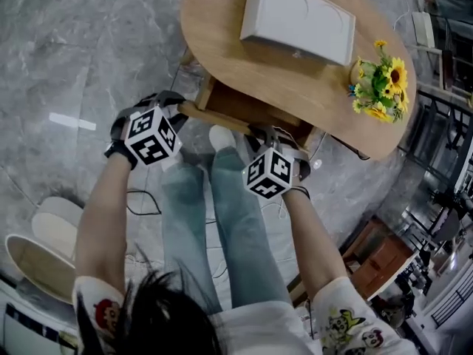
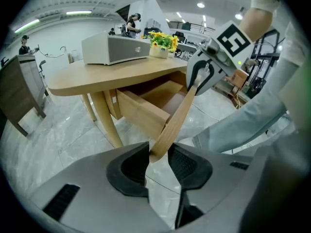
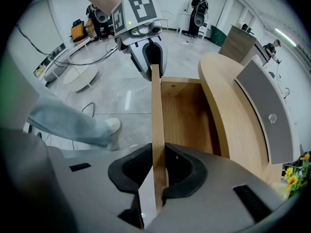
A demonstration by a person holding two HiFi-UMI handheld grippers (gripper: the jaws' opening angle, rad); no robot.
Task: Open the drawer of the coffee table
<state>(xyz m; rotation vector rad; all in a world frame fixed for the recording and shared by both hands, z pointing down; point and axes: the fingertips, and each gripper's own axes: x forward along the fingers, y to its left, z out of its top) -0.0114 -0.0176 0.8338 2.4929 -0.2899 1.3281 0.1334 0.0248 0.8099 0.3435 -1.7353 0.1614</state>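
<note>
Both tools are on the drawer point(image 1: 247, 108)! It sits partway out from under the tabletop point(image 1: 214, 28), its wooden inside open to view and looking bare where it shows. The left tool point(image 2: 158, 157) is clamped on one end of the front panel point(image 3: 156, 110), right at the corner. The right tool point(image 3: 158, 166) is pinched across the same board near its other end, pads flat on both faces.

That's a stiff, thin wooden board: no give, smooth faces, so the pads could slide if the pull turns upward. My read is a light drawer, and the resistance comes from how it runs in its frame, not from weight. Taking it at both ends is the sensible hold, because a one-sided tug would likely skew it and jam it. Pull level and even.

The box point(image 1: 299, 17) and flowers point(image 1: 382, 80) on the tabletop sit well back from the front, but a sharp jerk could rock them.
</note>
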